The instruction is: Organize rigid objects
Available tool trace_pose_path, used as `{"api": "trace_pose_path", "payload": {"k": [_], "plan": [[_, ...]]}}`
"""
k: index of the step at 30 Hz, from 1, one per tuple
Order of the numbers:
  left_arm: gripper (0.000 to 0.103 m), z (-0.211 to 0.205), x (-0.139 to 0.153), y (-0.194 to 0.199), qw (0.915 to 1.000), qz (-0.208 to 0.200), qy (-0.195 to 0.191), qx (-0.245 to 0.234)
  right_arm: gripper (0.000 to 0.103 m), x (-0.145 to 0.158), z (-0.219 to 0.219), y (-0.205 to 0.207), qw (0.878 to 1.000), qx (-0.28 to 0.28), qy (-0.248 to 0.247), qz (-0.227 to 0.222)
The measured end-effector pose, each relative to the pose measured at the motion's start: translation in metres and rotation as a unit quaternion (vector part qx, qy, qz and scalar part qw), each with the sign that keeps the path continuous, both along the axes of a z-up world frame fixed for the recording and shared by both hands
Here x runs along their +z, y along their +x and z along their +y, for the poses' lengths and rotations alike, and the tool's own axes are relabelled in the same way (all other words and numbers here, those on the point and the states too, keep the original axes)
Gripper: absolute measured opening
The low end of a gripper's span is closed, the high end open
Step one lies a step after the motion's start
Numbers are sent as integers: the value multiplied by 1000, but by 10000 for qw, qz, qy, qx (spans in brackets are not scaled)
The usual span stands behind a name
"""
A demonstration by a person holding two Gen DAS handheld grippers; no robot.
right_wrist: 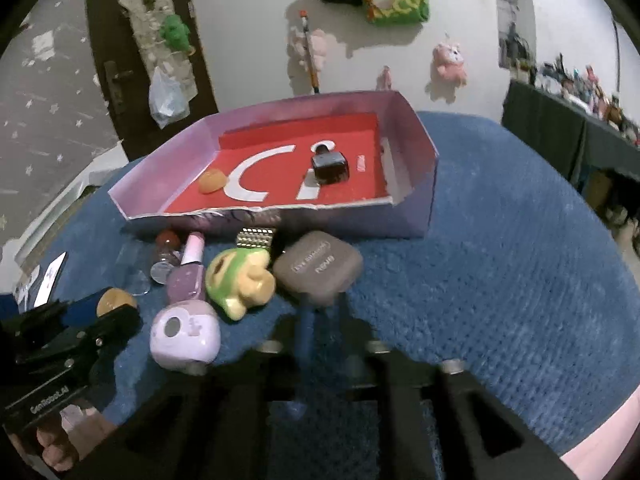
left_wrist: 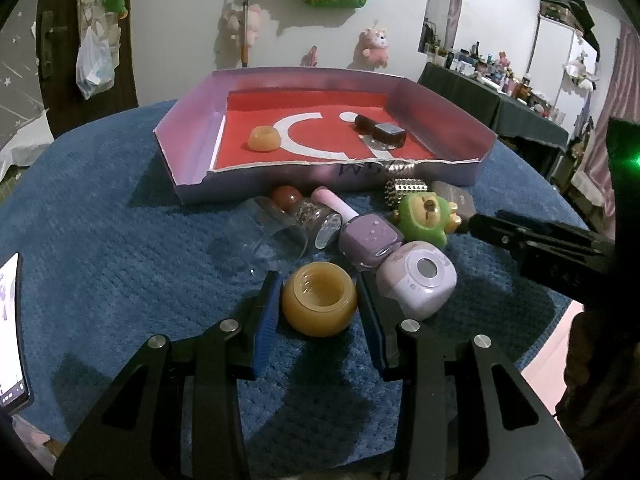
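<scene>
Pick-up step: left gripper (left_wrist: 319, 300) clamped the amber pot (left_wrist: 319, 303); right gripper (right_wrist: 323, 309) clamped the grey case (right_wrist: 318, 266). Next, probably: lift both into the tray (left_wrist: 448, 98).

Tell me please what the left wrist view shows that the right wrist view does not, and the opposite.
Only the left wrist view shows the left gripper shut on the amber jar, whole and open-topped. Only the right wrist view shows the right gripper at the brown case with its printed lid. Both show the pink tray holding a small amber piece and a dark bottle, and the lilac camera toy.
</scene>
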State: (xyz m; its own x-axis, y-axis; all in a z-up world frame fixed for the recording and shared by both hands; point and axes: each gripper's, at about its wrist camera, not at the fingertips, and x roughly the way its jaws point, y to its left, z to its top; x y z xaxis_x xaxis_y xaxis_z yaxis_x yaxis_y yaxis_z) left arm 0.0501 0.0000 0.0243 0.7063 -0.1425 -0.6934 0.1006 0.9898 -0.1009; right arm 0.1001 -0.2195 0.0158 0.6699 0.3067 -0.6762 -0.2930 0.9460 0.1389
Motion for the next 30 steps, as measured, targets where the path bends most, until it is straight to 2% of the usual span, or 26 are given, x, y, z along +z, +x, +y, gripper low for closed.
{"api": "trace_pose_path", "payload": {"k": [1, 2, 5, 8, 9, 12, 15, 16, 18, 20, 21, 22, 30], "plan": [[37, 0, -2, 1, 10000, 30, 6, 4, 66, 0, -1, 0, 9999, -53, -33, -82], [37, 0, -3, 1, 10000, 53, 23, 19, 75, -1, 0, 0, 9998, -70, -90, -138], [37, 1, -12, 3, 9998, 168, 71, 51, 75, -6, 3, 6, 9994, -68, -297, -155], [37, 0, -14, 1, 9998, 112, 160, 83, 71, -13, 9, 16, 9989, -71, -470, -51], [39, 0, -14, 1, 9997, 100, 186, 80, 71, -15, 10, 19, 9987, -74, -509, -36], [61, -3, -16, 0, 9996, 75, 251, 61, 71, -16, 17, 24, 9975, -63, -697, -94], [64, -6, -17, -1, 9994, 29, 347, 46, 66, -16, 27, 32, 9967, 44, -802, -67], [64, -6, -17, -1, 9993, 23, 363, 42, 61, -15, 31, 33, 9963, 111, -845, -83], [62, -4, -17, -1, 9994, 15, 331, 39, 61, -14, 34, 34, 9958, 105, -907, -85], [50, -3, -17, -1, 9994, 0, 328, 73, 61, -14, 34, 32, 9958, 104, -906, -106], [41, -1, -16, -1, 9994, -2, 334, 88, 61, -15, 33, 30, 9959, 112, -886, -113], [36, 0, -15, -1, 9995, 6, 309, 88, 60, -14, 32, 28, 9963, 119, -841, -108], [36, 1, -11, -3, 9997, -21, 240, 73, 51, -2, 24, -2, 9974, 141, -670, -205]]}}
